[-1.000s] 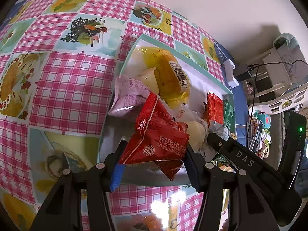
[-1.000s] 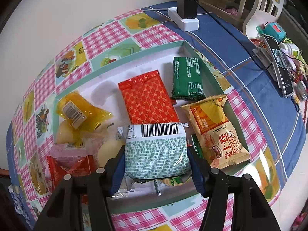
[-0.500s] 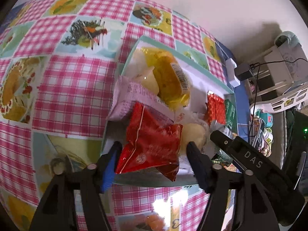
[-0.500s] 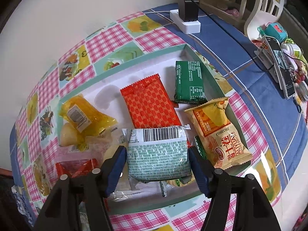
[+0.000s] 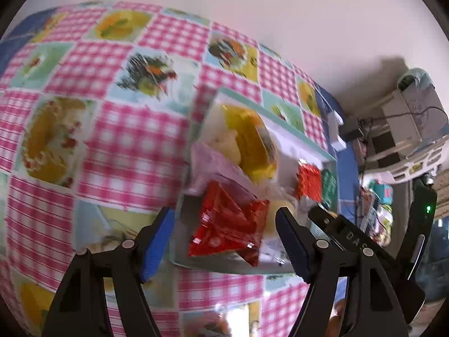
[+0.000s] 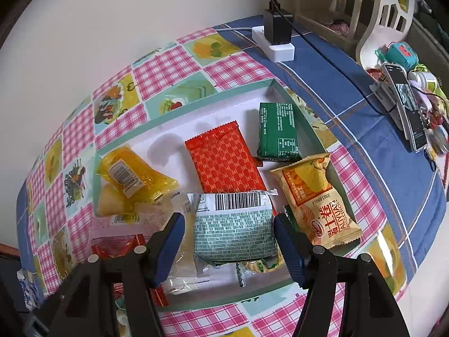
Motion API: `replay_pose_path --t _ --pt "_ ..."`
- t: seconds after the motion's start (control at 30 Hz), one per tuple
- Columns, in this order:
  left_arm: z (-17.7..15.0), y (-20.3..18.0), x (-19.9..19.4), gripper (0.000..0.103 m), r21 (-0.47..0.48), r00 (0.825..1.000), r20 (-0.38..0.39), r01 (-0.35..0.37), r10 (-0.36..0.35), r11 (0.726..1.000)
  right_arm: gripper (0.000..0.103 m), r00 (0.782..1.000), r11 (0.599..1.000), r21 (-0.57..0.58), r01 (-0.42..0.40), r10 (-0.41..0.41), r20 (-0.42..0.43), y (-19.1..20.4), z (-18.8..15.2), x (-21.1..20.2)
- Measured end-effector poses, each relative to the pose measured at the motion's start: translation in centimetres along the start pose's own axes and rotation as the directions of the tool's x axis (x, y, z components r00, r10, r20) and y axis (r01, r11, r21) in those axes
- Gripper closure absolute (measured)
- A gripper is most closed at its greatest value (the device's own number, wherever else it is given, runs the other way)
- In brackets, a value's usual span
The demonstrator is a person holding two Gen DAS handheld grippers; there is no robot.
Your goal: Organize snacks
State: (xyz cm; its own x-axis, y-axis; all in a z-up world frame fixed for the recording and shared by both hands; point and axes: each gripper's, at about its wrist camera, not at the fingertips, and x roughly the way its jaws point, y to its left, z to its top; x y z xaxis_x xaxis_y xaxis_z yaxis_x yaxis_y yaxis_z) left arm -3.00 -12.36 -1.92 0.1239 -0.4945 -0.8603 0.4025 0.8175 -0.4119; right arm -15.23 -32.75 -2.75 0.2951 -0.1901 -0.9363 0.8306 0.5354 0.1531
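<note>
Left gripper (image 5: 224, 233) jaws, just widened, flank a red foil packet (image 5: 228, 226) untouched; right gripper (image 6: 228, 241) likewise brackets a green-patterned packet (image 6: 234, 229), barcode end far, in the shallow teal-rimmed tray (image 6: 196, 106) on pink checked tablecloth (image 6: 165, 70).

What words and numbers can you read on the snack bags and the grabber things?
"DAS": on the black arm of the right gripper, seen from the left wrist.
"AIYUAN": on the orange and yellow snack bag, beside large Chinese characters.
"Z5110" and more: a date code on the same bag, unclear.
Barcode digits on the pale green packet: too small.
Print on the dark green packet: too small.
</note>
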Motion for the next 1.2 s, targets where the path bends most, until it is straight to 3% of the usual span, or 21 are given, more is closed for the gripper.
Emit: replay_pose_path --t 0.13,0.2,0.27,0.47,0.53,0.63,0.73,0.87,1.0,1.2 --pt "0.6 0.9 -1.4 0.023 0.017 0.984 0.080 -0.163 0.161 0.986 0.033 1.000 0.999 -0.032 0.012 -0.012 0.001 0.6 0.0 0.1" --pt "1.0 1.5 -1.9 0.023 0.015 0.960 0.110 -0.259 0.256 0.966 0.024 1.000 0.999 -0.054 0.005 -0.005 0.001 1.1 -0.2 0.1" --pt "1.3 2.4 -2.3 0.023 0.009 0.931 0.136 -0.342 0.337 0.940 0.022 1.000 0.997 -0.076 0.012 -0.012 0.007 1.6 -0.2 0.0" --pt "1.8 4.2 -3.2 0.023 -0.025 0.868 0.163 -0.472 0.470 0.881 0.020 0.998 0.990 -0.135 0.047 -0.042 0.037 2.8 -0.4 -0.2" --pt "1.9 4.6 -3.3 0.023 -0.036 0.859 0.159 -0.488 0.487 0.872 0.017 0.999 0.989 -0.141 0.047 -0.043 0.033 2.9 -0.4 0.0" --pt "2.0 4.8 -3.4 0.023 -0.052 0.849 0.155 -0.504 0.506 0.862 0.001 0.999 0.987 -0.156 0.033 -0.027 0.037 3.2 -0.5 0.0" --pt "2.0 4.8 -3.3 0.023 -0.057 0.846 0.145 -0.511 0.514 0.858 0.000 0.998 0.983 -0.181 0.034 -0.024 0.054 3.7 -0.7 -0.2" --pt "1.9 4.5 -3.0 0.023 -0.034 0.811 0.130 -0.571 0.570 0.820 0.000 0.998 0.977 -0.210 0.031 -0.018 0.063 4.5 -1.0 -0.3" --pt "1.7 4.5 -2.8 0.023 -0.027 0.819 0.119 -0.563 0.562 0.826 0.000 0.997 0.971 -0.237 0.022 -0.005 0.075 5.3 -1.4 -0.7" --pt "1.3 5.3 -3.0 0.023 -0.033 0.812 0.104 -0.575 0.575 0.818 0.000 0.996 0.962 -0.272 0.007 0.017 0.085 6.4 -2.4 -1.3"
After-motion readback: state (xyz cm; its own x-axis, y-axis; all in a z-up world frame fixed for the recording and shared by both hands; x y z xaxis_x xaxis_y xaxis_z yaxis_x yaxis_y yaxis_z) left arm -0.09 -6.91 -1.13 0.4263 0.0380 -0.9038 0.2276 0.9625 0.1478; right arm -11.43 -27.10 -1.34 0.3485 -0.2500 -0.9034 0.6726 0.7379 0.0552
